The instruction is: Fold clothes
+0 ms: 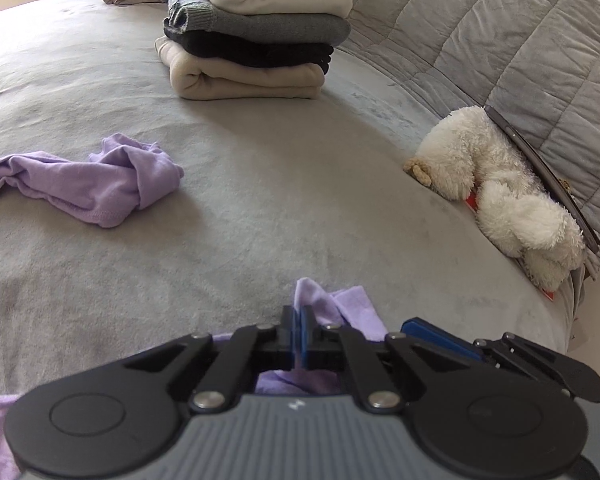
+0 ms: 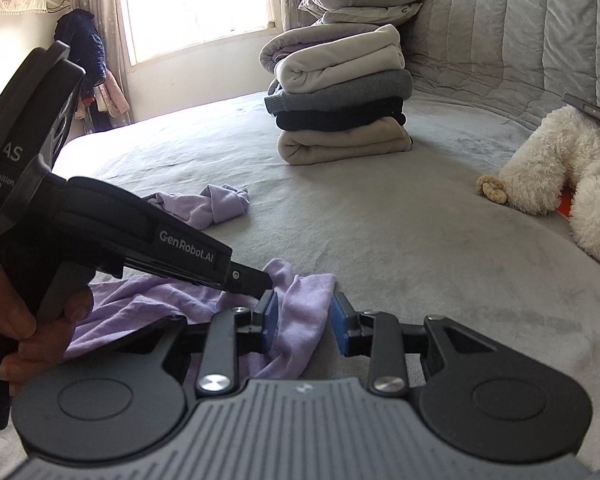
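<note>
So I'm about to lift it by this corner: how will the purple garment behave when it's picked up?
Probably floppy: the purple garment lies crumpled in soft folds, so it should drape from the left gripper, which is shut on it. Likely light, since the fabric looks thin. The far bunched end may drag across the bedspread.

Crumpled lilac garment (image 2: 168,300) sprawls on the bed beside folded stack (image 2: 340,100).

Thin lilac cotton-looking jersey garment (image 2: 296,304), soft and matt. The grey bed cover (image 1: 260,200) looks like short velvety plush. Both matt black plastic tools (image 1: 299,320) (image 2: 304,320) have blue rubbery pads (image 2: 270,320) (shiny metal rivets too).
</note>
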{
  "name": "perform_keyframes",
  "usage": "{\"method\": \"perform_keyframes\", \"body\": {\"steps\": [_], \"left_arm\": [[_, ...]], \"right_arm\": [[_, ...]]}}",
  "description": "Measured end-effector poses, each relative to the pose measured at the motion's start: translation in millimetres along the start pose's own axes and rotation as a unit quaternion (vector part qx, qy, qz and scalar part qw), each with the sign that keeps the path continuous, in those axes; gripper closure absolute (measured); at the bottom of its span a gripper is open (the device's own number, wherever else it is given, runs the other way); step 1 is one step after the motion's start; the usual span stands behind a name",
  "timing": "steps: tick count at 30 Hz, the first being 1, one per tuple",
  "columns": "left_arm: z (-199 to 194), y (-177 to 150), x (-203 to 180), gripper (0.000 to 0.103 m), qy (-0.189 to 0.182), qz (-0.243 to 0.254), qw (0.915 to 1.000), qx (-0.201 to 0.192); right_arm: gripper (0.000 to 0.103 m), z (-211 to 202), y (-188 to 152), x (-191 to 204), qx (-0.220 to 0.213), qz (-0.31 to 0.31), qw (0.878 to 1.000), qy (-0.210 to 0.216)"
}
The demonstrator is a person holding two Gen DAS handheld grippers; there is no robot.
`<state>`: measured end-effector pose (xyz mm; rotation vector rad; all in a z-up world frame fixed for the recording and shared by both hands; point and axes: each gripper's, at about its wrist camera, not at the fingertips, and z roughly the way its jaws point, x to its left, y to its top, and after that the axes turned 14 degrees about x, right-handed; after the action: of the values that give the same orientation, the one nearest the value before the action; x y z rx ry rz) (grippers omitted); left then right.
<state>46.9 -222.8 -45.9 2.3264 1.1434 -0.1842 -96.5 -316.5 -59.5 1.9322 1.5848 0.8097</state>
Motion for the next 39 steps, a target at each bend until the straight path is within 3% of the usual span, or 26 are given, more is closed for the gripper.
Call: {"method": "perform_keyframes", "body": {"steps": [4,7,9,18,21,26,28,30,32,34,37,38,39], "left_arm": [[-0.2,-1.3,2.3,0.101,-0.007,-0.012,0.9999,0.0],[-1.0,-2.2,2.0,0.101,-0.003,-0.014,0.9999,0.0],[-0.4,-0.5,-0.5,0.101,0.002,-0.011,0.9999,0.001],[-1.2,17.5,-26.6,0.101,0.003,0.026,0.9995,-0.016],[0.2,22.4,-35.3,0.101,-0.006,0.032,0.9991,-0.027],[9.0,21.8,-46.3,0.101,0.001,0.032,0.9994,-0.013],[12.6,21.5,-50.7,0.101,0.004,0.032,0.9994,-0.007],[21.2,19.6,-57.7,0.101,0.046,0.051,0.9972,0.03],[21.1,17.4,-62.5,0.1,0.056,0.07,0.9955,0.033],[17.0,18.2,-64.9,0.099,0.042,0.078,0.9955,0.031],[10.0,23.8,-70.2,0.088,0.01,0.086,0.9959,0.026],[8.2,26.2,-74.6,0.085,0.0,0.094,0.9952,0.024],[6.4,28.6,-79.0,0.074,-0.009,0.103,0.9944,0.022]], "right_arm": [[0.073,5.2,1.6,10.2,-0.001,-0.028,1.0,0.0],[0.084,15.5,0.4,13.8,0.017,-0.033,0.999,-0.02],[0.101,17.5,-0.9,7.4,0.022,-0.012,0.999,-0.036],[0.102,-17.8,-23.2,-34.7,-0.011,0.155,0.986,-0.055],[0.102,-31.4,-33.7,-29.6,-0.036,0.173,0.982,-0.073],[0.102,-54.5,-48.3,-10.5,-0.083,0.17,0.975,-0.115],[0.102,-56.7,-51.1,-11.8,-0.068,0.184,0.974,-0.112],[0.102,-55.0,-54.2,-12.6,-0.041,0.19,0.975,-0.108],[0.102,-49.0,-55.4,-17.0,-0.013,0.2,0.974,-0.104],[0.101,-47.3,-57.2,-19.6,0.0,0.212,0.972,-0.1],[0.085,-54.0,-54.4,-22.7,-0.008,0.238,0.966,-0.102],[0.073,-56.1,-53.0,-23.7,-0.012,0.246,0.963,-0.107],[0.058,-57.7,-51.3,-25.1,-0.016,0.251,0.961,-0.113]]}}
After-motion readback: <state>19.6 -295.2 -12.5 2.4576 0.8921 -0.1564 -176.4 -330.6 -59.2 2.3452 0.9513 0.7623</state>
